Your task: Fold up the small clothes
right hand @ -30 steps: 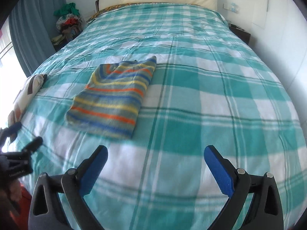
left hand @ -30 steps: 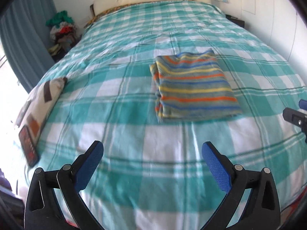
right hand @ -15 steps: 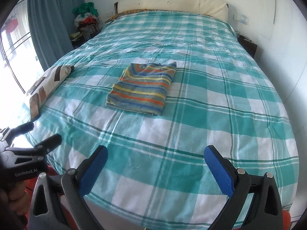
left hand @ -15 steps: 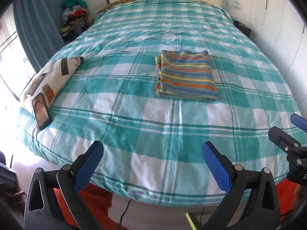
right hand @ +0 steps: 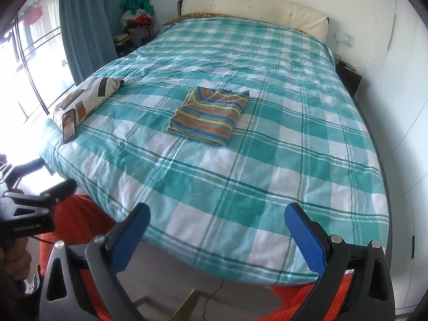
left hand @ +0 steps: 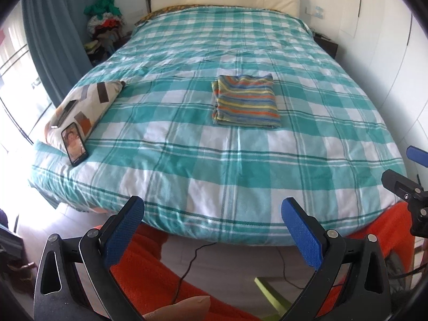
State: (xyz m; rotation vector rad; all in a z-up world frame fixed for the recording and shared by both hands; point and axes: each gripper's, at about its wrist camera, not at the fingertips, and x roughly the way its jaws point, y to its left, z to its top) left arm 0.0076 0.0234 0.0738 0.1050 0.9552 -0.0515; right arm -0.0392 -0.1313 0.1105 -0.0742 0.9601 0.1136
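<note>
Both my grippers, left gripper (left hand: 212, 226) and right gripper (right hand: 216, 231), now pulled back past bed foot, jaws wide apart, holding nothing. Striped multicolour knit garment (left hand: 246, 101) lies folded flat mid teal-and-white checked bedspread (left hand: 187, 160), well apart. Judge: fold done, I retreat.

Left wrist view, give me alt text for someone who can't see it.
A folded striped garment lies alone on a teal checked bedspread. The open left tongs hang empty off the foot of the bed. A phone leans on a patterned pillow at left.
</note>
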